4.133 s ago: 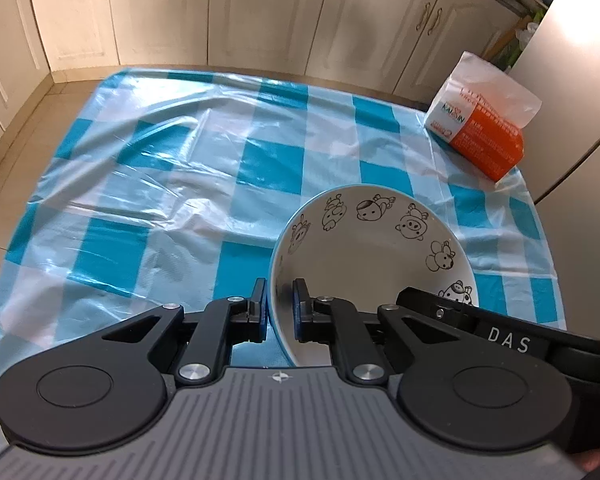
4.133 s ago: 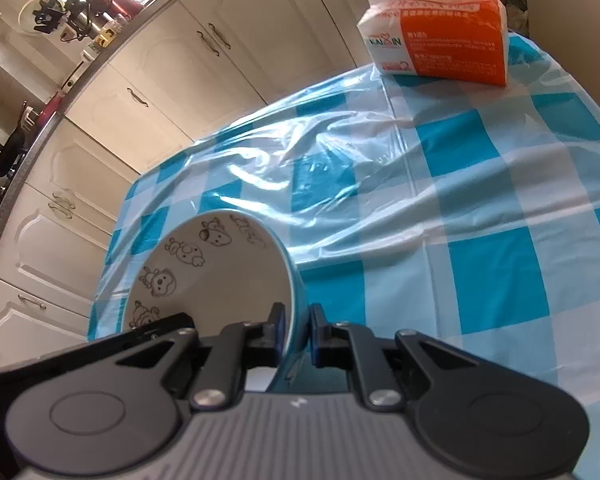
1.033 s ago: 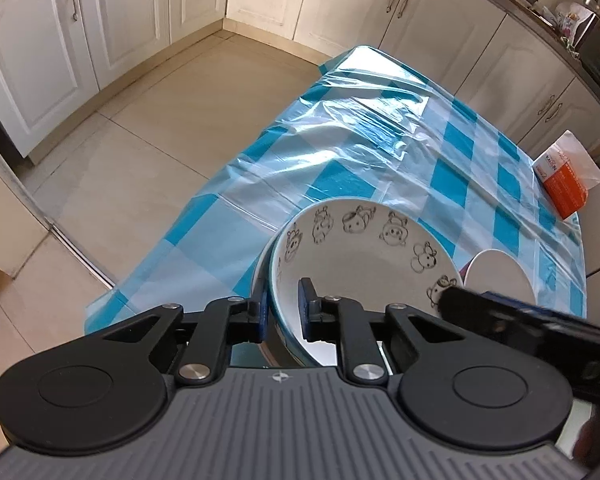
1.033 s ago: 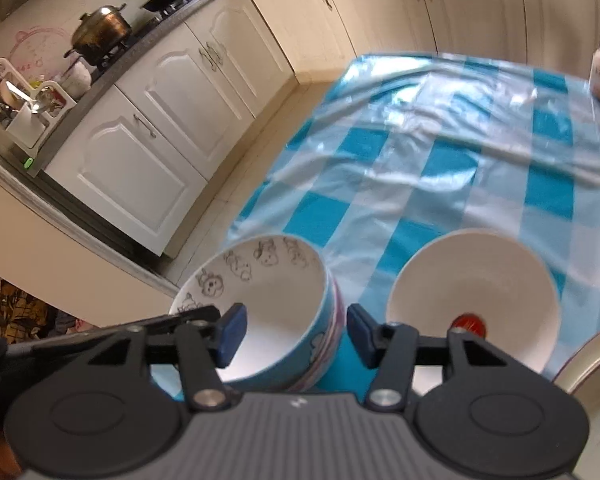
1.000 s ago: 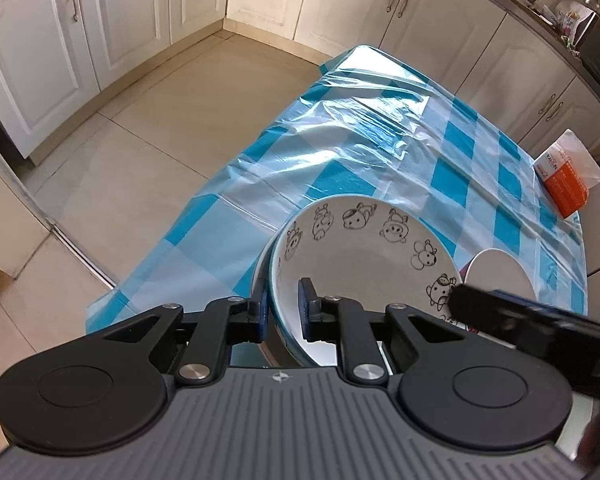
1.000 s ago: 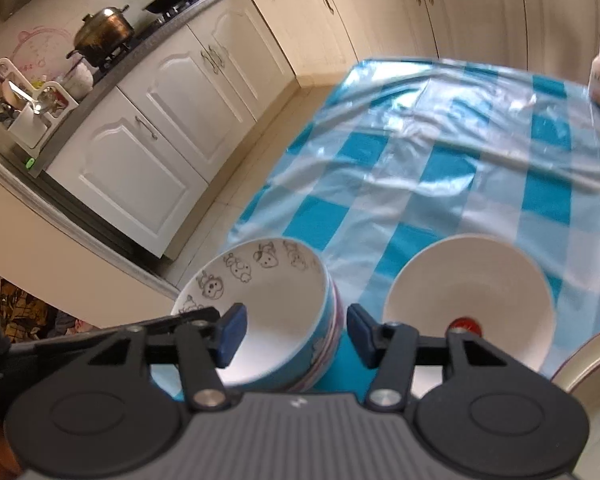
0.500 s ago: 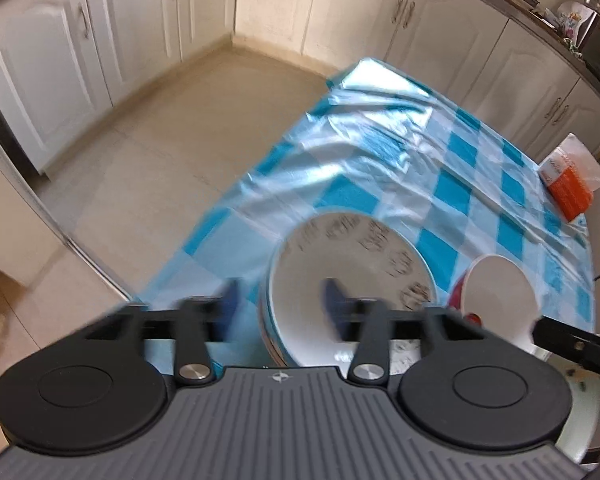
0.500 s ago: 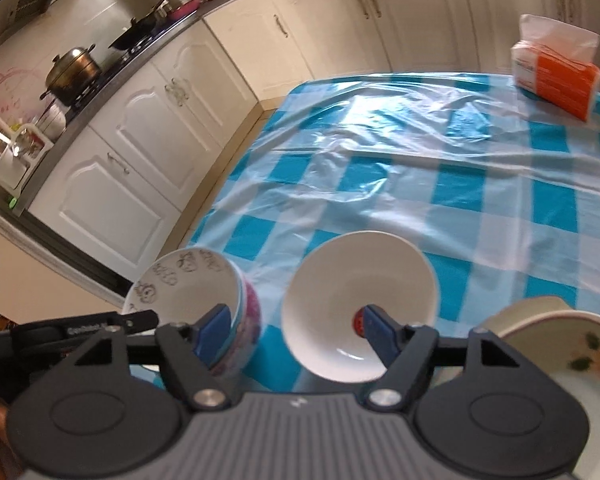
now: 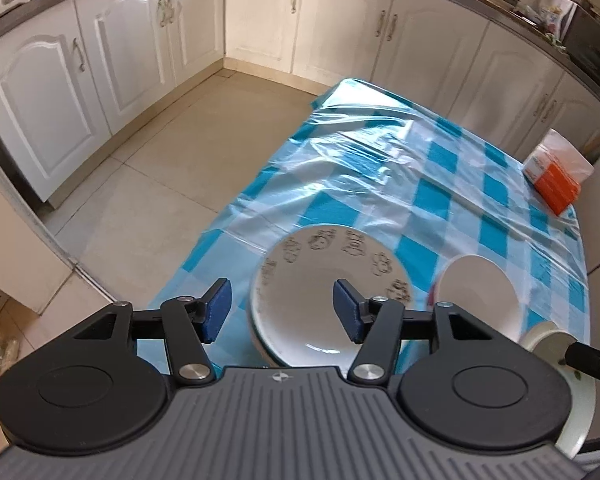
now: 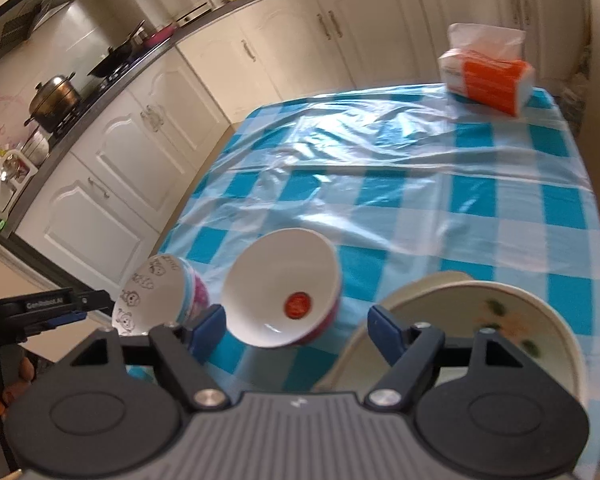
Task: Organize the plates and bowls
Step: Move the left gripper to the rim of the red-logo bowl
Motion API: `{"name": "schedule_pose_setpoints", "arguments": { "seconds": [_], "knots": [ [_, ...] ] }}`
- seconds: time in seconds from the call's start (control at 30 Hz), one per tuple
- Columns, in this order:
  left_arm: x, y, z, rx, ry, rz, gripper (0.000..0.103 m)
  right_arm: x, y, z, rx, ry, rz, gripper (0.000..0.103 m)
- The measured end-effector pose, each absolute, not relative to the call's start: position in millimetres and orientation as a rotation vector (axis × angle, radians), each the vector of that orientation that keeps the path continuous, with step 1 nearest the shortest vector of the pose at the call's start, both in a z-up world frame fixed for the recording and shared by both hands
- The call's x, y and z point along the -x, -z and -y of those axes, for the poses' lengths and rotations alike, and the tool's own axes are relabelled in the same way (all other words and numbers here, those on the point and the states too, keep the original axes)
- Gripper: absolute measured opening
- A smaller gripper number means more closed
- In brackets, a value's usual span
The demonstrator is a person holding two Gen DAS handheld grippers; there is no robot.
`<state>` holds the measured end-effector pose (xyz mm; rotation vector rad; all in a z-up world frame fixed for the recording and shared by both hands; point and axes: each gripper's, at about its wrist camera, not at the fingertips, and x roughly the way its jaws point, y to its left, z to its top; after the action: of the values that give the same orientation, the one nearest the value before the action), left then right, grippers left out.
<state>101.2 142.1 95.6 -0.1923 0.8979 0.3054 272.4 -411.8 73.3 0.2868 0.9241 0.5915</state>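
Observation:
A white cartoon-print bowl (image 9: 328,280) sits nested on another bowl at the near left corner of the blue checked table (image 9: 428,184); it also shows in the right wrist view (image 10: 156,300). My left gripper (image 9: 282,314) is open above it, holding nothing. A white bowl with a red mark inside (image 10: 284,308) stands to its right and also shows in the left wrist view (image 9: 476,292). A cream flower-print dish (image 10: 484,328) is at the near right. My right gripper (image 10: 298,330) is open and empty above the red-marked bowl.
An orange and white tissue pack (image 10: 488,76) lies at the table's far right corner. White kitchen cabinets (image 9: 112,64) line the walls beyond a tiled floor (image 9: 172,168). The table's left edge drops off just beside the stacked bowls.
My left gripper has opened, let go of the cartoon bowl on the stack and pulled back up. My right gripper has also risen and shifted right.

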Motion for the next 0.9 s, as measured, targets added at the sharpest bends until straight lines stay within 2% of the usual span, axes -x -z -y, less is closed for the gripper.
{"name": "schedule_pose_setpoints", "arguments": {
  "seconds": [0.23,0.4,0.9],
  "knots": [
    [-99.4,-96.4,-113.4,0.154,-0.244,-0.911,0.082,-263.7,-70.3,443.7,-0.321,-0.533,-0.912,0.078],
    [-93.6,-96.4,-87.6,0.12,-0.217,-0.914,0.095,-257.6,-65.7,462.5,-0.345,-0.495,-0.913,0.078],
    [-84.1,-72.1,-28.4,0.108,-0.103,-0.985,0.095,-253.5,-56.7,501.9,-0.379,-0.414,-0.924,0.082]
  ]
}}
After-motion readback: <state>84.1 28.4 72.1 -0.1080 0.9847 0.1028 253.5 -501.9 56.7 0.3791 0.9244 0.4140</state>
